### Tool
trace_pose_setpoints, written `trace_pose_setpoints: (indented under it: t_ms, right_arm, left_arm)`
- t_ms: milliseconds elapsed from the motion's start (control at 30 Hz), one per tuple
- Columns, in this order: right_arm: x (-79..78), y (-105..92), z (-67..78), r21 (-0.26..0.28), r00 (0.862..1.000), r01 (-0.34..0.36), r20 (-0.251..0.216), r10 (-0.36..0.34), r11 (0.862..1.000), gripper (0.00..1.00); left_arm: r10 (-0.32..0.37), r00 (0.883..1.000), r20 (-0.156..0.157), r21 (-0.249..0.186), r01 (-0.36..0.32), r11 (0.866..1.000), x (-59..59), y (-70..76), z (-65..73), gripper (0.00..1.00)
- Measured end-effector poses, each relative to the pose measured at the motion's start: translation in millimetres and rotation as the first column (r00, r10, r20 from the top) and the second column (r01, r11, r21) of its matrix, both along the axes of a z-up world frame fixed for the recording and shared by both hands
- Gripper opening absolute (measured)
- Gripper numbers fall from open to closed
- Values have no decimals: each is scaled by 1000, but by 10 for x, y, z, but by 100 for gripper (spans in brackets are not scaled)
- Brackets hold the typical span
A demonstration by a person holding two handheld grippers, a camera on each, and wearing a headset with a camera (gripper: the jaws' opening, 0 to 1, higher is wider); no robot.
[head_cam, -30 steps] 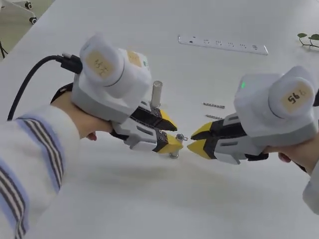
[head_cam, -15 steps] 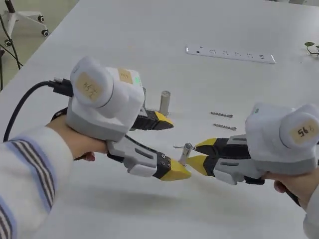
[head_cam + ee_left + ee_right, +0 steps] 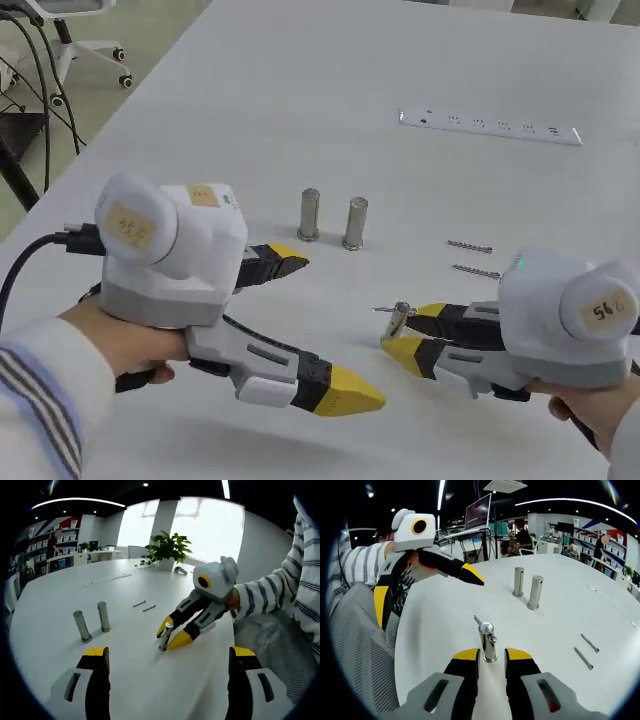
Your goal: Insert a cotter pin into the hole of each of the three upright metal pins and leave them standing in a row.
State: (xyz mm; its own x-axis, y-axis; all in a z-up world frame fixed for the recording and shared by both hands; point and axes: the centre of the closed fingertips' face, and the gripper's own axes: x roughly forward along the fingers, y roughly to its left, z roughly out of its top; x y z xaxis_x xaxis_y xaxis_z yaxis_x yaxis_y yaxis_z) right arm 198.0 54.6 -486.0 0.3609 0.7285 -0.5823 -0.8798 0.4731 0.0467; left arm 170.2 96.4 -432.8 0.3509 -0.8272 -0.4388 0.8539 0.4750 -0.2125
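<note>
Two bare metal pins [image 3: 309, 215] [image 3: 355, 222] stand upright side by side on the white table. A third metal pin [image 3: 400, 318], with a cotter pin through its hole, stands in front of them; my right gripper [image 3: 402, 336] is shut on its lower part. In the right gripper view that pin [image 3: 487, 641] sits between my jaws [image 3: 491, 656], its cotter loop on the right. My left gripper [image 3: 320, 330] is open wide to the left of it, holding nothing. In the left gripper view my left gripper [image 3: 169, 652] faces the held pin [image 3: 165, 635].
Two loose cotter pins [image 3: 470, 246] [image 3: 477, 270] lie on the table right of the bare pins. A white power strip [image 3: 490, 127] lies farther back. A potted plant [image 3: 167, 547] stands at the table's far end. Office chairs stand off the table's left.
My left gripper has opened wide and drawn back to the left, away from the third pin. My right gripper has closed on that pin. The head camera has shifted.
</note>
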Motion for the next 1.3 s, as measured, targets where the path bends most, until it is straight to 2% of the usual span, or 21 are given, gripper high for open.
trace_pose_setpoints:
  t_ms: [267,533,700,800,900,1100,1167,1300]
  right_arm:
    - [-14,68,-49,24,1000,3,-15,-3,1000,14]
    - [-6,75,-94,3,1000,4,10,-4,1000,9]
    - [18,103,-84,19,1000,9,15,-9,1000,9]
    - [22,123,-73,20,1000,3,25,-4,1000,5]
    - [27,134,-70,-1,999,3,47,-3,1000,5]
    - [1,152,-66,-4,999,-15,42,15,1000,4]
    - [7,158,-46,-18,998,-25,62,26,1000,4]
    - [85,210,34,0,997,-14,78,14,1000,4]
  left_arm:
    - [14,1000,-7,6,-14,1000,-72,65,-29,99]
    - [1,1000,-8,24,-1,1000,-125,96,-51,99]
    - [5,1000,-11,24,-4,1000,-129,109,-50,99]
    - [7,1000,-15,23,-6,1000,-134,109,-51,99]
    - [9,1000,-14,26,-9,1000,-135,114,-54,99]
    - [13,1000,-22,22,-13,1000,-155,124,-50,99]
    - [19,1000,-21,17,-19,1000,-148,138,-44,99]
    - [23,1000,-20,17,-23,1000,-132,158,-37,99]
